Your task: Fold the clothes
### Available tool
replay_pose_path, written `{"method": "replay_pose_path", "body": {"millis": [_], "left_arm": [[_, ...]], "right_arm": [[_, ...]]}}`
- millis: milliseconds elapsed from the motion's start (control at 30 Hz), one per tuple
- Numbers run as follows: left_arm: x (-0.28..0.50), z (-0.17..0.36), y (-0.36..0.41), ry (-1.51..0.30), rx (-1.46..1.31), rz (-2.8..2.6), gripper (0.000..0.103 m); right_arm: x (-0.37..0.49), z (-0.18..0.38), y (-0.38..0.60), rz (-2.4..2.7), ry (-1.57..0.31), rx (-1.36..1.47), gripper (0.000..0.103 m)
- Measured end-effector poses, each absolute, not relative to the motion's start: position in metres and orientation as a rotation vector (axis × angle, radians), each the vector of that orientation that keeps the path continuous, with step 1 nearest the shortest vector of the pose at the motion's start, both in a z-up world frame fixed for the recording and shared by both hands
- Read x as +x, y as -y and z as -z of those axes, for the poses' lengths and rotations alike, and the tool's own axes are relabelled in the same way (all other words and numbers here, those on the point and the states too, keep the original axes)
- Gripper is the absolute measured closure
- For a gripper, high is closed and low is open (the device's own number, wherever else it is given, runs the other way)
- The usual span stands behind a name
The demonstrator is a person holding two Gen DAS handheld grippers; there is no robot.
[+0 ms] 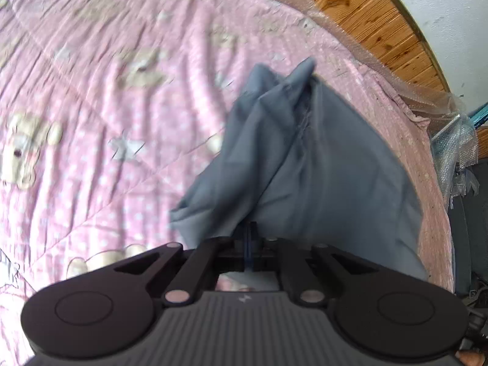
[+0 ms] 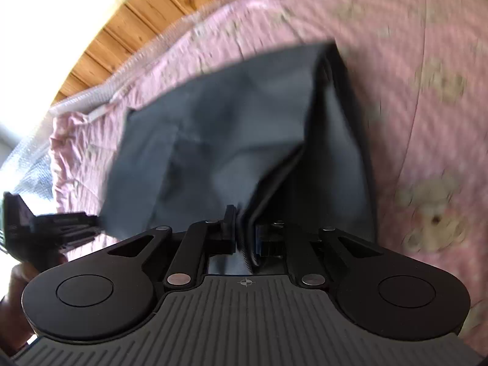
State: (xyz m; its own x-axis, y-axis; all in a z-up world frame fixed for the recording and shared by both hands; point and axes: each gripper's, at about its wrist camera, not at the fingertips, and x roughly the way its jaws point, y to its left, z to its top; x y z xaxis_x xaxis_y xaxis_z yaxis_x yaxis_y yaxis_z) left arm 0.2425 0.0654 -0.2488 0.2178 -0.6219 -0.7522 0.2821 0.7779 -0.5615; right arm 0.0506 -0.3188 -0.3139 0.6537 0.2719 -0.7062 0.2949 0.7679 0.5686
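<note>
A grey garment (image 1: 308, 158) hangs lifted over the pink bedspread, bunched to a peak at its far end. My left gripper (image 1: 250, 228) is shut on its near edge, the fingertips buried in the cloth. In the right wrist view the same grey garment (image 2: 219, 140) spreads out ahead in folds, a thick doubled edge running down into my right gripper (image 2: 244, 231), which is shut on that edge. At the left edge of that view the left gripper (image 2: 55, 228) shows from the side, reaching into the cloth's corner with a hand behind it.
A pink quilted bedspread (image 1: 106, 122) with bear and star prints covers the bed. Bubble wrap (image 1: 454, 149) lines the bed's far edge. Beyond it is a wooden floor (image 1: 381, 21) and a white wall (image 1: 451, 9). Dark objects stand at the right edge.
</note>
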Motion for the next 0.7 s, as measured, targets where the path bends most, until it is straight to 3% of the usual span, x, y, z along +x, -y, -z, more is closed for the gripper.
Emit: {"method": "replay_pose_path", "body": {"millis": [133,267,367,533,700], "left_arm": [[0.241,0.246,-0.08,-1.177,-0.32,0.637,0.095],[0.248,0.197,-0.063,-1.04,-0.275,0.742,0.081],[0.267,0.18,-0.014,-0.972,-0.156,0.808,0.071],[0.32,0.216,0.049,-1.022,0.005,0.766,0.071],[0.336,0.262,0.044,-1.085,0.082,0.696,0.086]], "right_arm": [[0.029,0.288,0.34,0.048,-0.808,0.771,0.07],[0.026,0.247,0.355,0.126,-0.726,0.64,0.07],[0.069,0.234,0.347,0.1,-0.746,0.484,0.069],[0.143,0.244,0.331,0.051,-0.791,0.291,0.069],[0.171,0.293,0.342,0.064,-0.938,0.234,0.076]]}}
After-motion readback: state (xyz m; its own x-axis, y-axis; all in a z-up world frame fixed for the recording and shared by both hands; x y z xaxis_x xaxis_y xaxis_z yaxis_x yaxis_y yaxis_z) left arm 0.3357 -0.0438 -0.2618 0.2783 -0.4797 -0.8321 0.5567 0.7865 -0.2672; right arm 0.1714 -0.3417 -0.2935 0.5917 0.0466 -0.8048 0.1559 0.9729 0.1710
